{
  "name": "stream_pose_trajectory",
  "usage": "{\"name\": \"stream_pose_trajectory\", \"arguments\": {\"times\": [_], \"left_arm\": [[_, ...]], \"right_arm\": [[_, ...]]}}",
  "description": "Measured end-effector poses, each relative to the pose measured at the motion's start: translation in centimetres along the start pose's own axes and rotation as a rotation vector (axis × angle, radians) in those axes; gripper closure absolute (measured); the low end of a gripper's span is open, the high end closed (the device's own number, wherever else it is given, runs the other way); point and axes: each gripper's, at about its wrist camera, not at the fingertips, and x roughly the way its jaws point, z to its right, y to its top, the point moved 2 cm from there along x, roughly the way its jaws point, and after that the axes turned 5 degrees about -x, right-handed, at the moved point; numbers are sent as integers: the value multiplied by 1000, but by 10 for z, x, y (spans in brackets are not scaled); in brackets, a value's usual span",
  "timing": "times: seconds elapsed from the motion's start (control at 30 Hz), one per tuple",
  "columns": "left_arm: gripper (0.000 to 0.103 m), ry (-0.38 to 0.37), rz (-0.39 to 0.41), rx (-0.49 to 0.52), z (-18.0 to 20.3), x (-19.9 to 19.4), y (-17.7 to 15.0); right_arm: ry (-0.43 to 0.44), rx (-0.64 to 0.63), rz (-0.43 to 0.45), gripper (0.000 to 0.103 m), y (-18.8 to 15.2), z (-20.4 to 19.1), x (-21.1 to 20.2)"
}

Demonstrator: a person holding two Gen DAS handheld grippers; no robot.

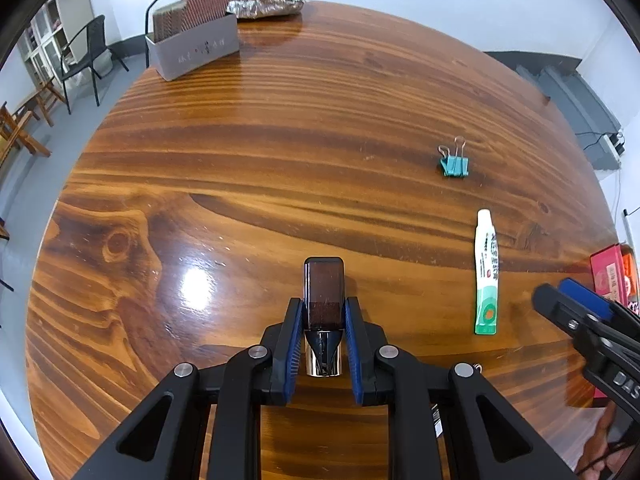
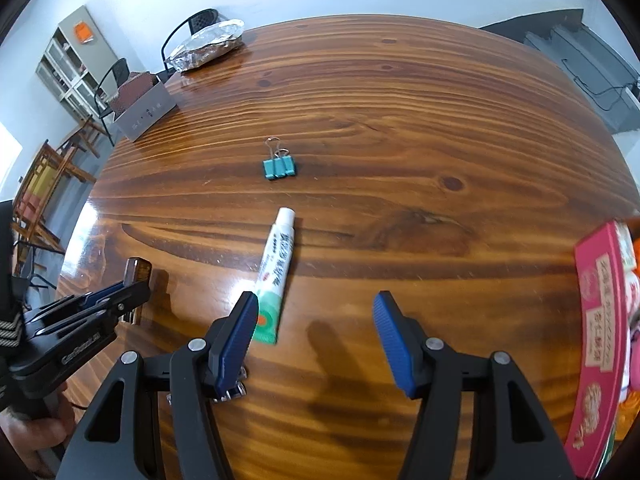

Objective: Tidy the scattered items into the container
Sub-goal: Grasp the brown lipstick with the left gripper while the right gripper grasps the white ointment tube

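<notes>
My left gripper [image 1: 323, 316] is shut on a dark brown lighter [image 1: 324, 292] with a silver base, held just above the wooden table [image 1: 280, 140]; it also shows in the right wrist view [image 2: 138, 276]. A white and green tube [image 1: 486, 272] lies to its right, also in the right wrist view [image 2: 276, 272], just ahead of my right gripper's left finger. A teal binder clip [image 1: 454, 164] lies farther off, also in the right wrist view [image 2: 279, 167]. My right gripper [image 2: 316, 308] is open and empty. The pink container box [image 2: 600, 320] sits at the right edge.
A grey box [image 1: 196, 50] with brown contents stands at the far left of the table, with a foil-wrapped bundle [image 1: 268, 0] behind it. Small metal pieces [image 2: 232, 392] lie under my right gripper. Chairs [image 1: 86, 56] stand beyond the table.
</notes>
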Motion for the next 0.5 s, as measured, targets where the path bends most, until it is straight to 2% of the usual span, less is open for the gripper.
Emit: {"name": "stream_pose_trajectory", "arguments": {"times": [0.37,0.43,0.5], "left_arm": [[82,-10,15,-29,-4,-10,1],[82,-8,14,-36,-6,-12,-1],[82,-5,15,-42,-8,-12,-1]], "right_arm": [[-20,-85,-29,39,22,-19,38],[-26,-94,-42,49,24,-21,45],[-42,-115,-33,53,26,-23,48]]}}
